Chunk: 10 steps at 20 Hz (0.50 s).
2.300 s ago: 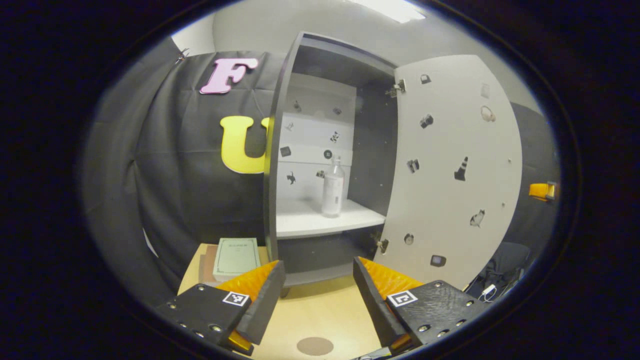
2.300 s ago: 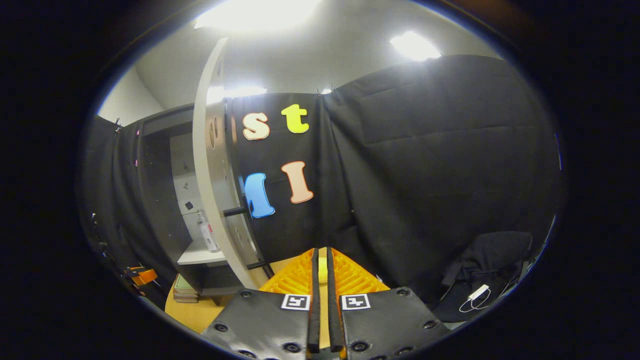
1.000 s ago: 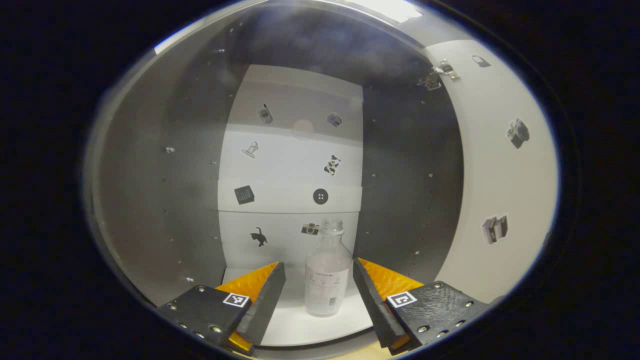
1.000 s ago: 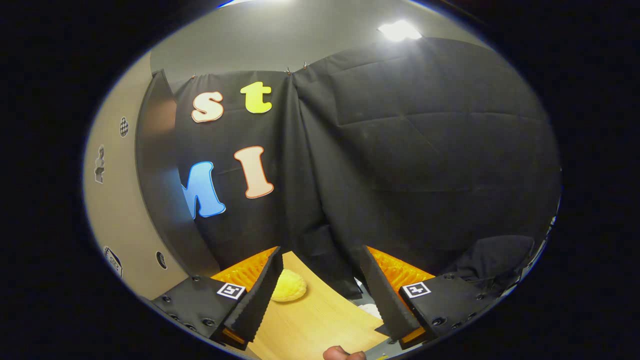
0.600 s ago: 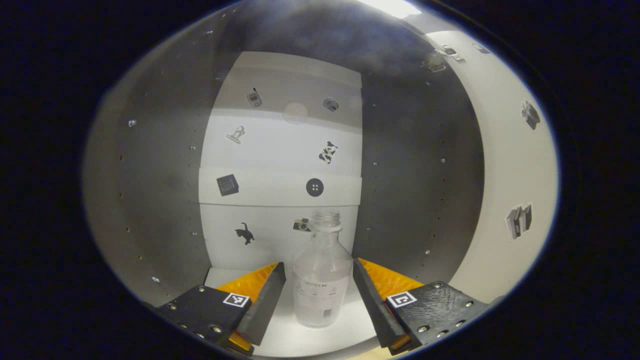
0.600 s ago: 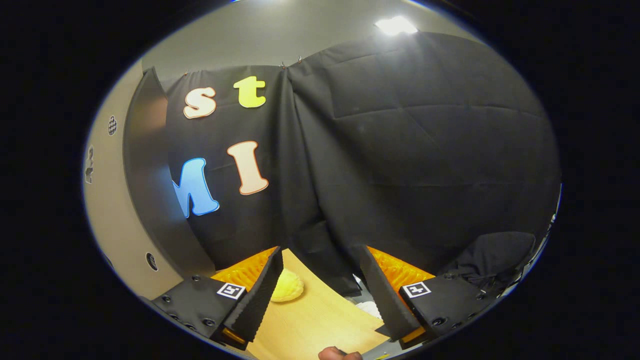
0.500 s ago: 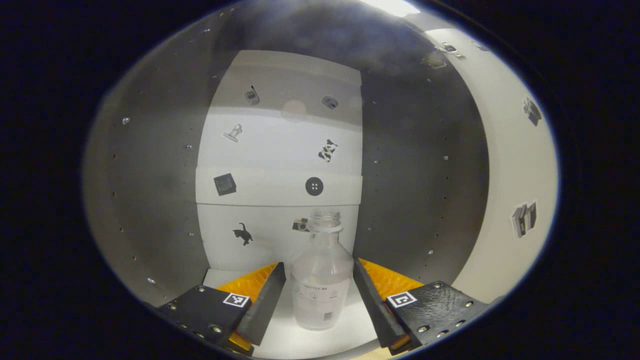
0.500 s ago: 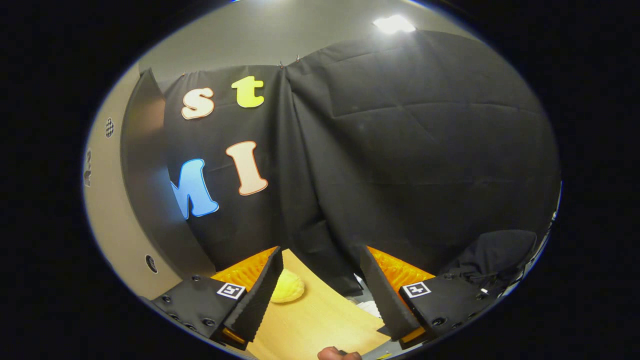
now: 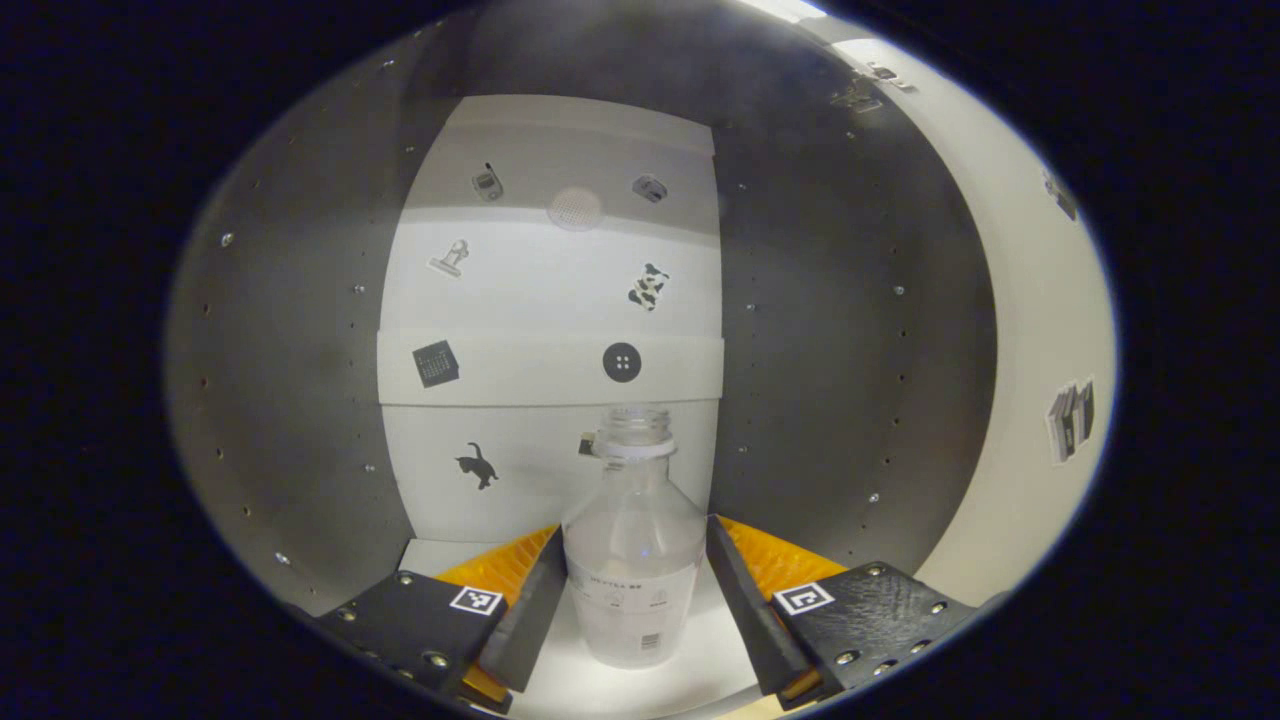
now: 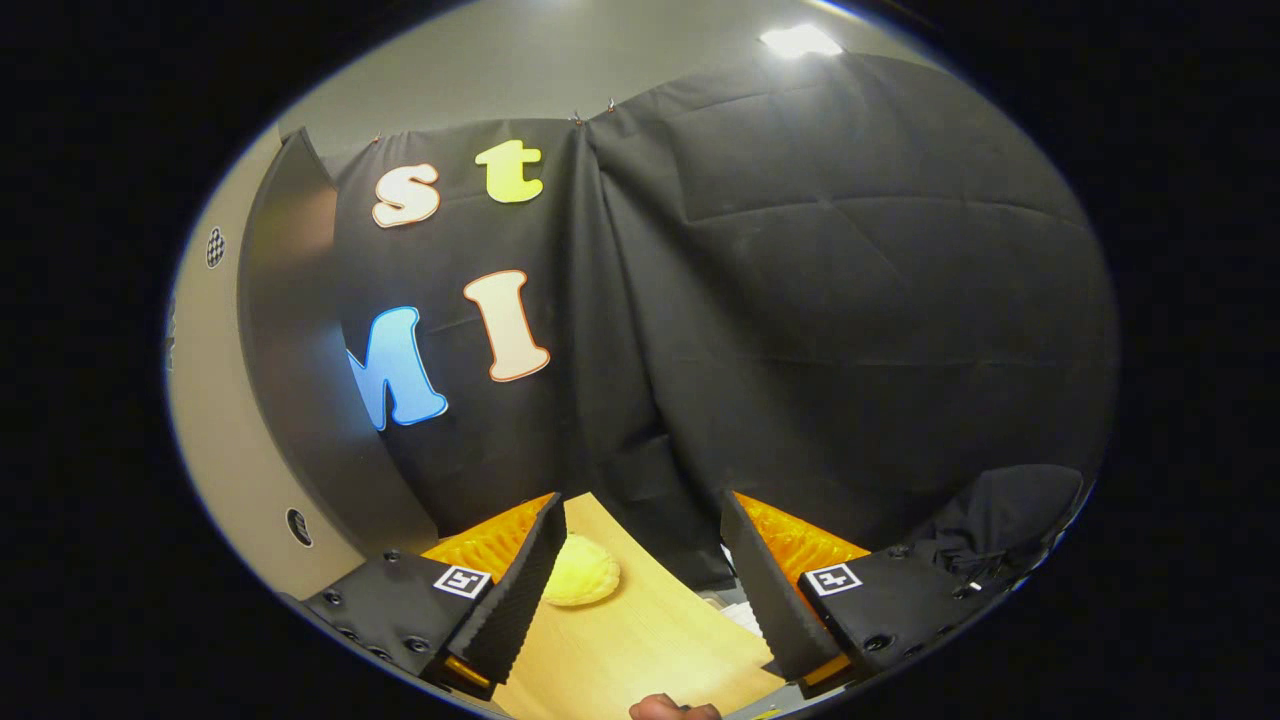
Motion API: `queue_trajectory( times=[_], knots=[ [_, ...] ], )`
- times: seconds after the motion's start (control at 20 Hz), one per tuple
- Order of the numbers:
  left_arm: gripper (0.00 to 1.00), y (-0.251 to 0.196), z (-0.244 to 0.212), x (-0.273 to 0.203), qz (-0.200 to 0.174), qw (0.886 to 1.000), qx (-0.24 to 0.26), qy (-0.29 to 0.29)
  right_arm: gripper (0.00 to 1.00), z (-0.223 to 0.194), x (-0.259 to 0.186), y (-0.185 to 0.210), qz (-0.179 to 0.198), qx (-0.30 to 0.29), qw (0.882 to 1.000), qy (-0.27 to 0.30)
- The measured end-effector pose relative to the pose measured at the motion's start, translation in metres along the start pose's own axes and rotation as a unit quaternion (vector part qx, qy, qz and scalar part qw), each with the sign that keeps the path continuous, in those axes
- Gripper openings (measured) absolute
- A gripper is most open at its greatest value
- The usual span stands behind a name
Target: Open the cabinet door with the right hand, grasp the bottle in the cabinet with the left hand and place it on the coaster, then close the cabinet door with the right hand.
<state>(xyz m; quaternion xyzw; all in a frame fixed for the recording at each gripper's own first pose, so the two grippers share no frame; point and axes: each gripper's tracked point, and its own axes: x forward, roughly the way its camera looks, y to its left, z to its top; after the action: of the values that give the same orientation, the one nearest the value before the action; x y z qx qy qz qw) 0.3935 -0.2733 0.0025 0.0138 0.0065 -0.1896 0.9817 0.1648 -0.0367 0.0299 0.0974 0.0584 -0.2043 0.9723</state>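
A clear, capless bottle point(image 9: 632, 570) stands upright on the white shelf point(image 9: 716, 652) inside the dark-walled cabinet. My left gripper point(image 9: 633, 530) is open, and the bottle's body sits between its two fingers point(image 9: 528, 615), close to both; I cannot tell whether they touch. The cabinet door point(image 9: 1040, 400) stands swung open at the right. Off to the side, my right gripper point(image 10: 640, 500) is open and empty above a wooden table point(image 10: 640, 640). The door's pale face point(image 10: 205, 430) curves along the left edge of the right gripper view.
The cabinet's back panel point(image 9: 540, 300) carries small stickers, and its dark side walls point(image 9: 300, 380) close in on both sides. A yellow bun-like object point(image 10: 582, 582) lies on the table. A fingertip point(image 10: 668, 710) shows at the bottom edge.
My left gripper has pushed into the cabinet until the bottle came between its fingers. My right gripper, shut 2.3 s ago, has opened and since barely moved.
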Motion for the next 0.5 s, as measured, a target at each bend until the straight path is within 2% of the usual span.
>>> queue_trajectory(
  times=[0.05, 0.1, 0.5],
  knots=[
    [0.83, 0.002, 0.001, 0.000, 0.005, 1.000, -0.003, -0.004, 0.98, 0.000, 0.002, 0.000, 0.003, 0.001, 1.000, 0.001],
    [0.72, 0.003, 0.001, -0.002, 0.006, 1.000, -0.007, -0.003, 0.98, 0.000, 0.003, 0.000, 0.004, 0.000, 1.000, 0.001],
    [0.73, -0.006, 0.014, -0.049, -0.004, 1.000, 0.001, -0.007, 0.98, 0.000, -0.004, 0.011, 0.028, 0.001, 1.000, -0.002]
  ],
)
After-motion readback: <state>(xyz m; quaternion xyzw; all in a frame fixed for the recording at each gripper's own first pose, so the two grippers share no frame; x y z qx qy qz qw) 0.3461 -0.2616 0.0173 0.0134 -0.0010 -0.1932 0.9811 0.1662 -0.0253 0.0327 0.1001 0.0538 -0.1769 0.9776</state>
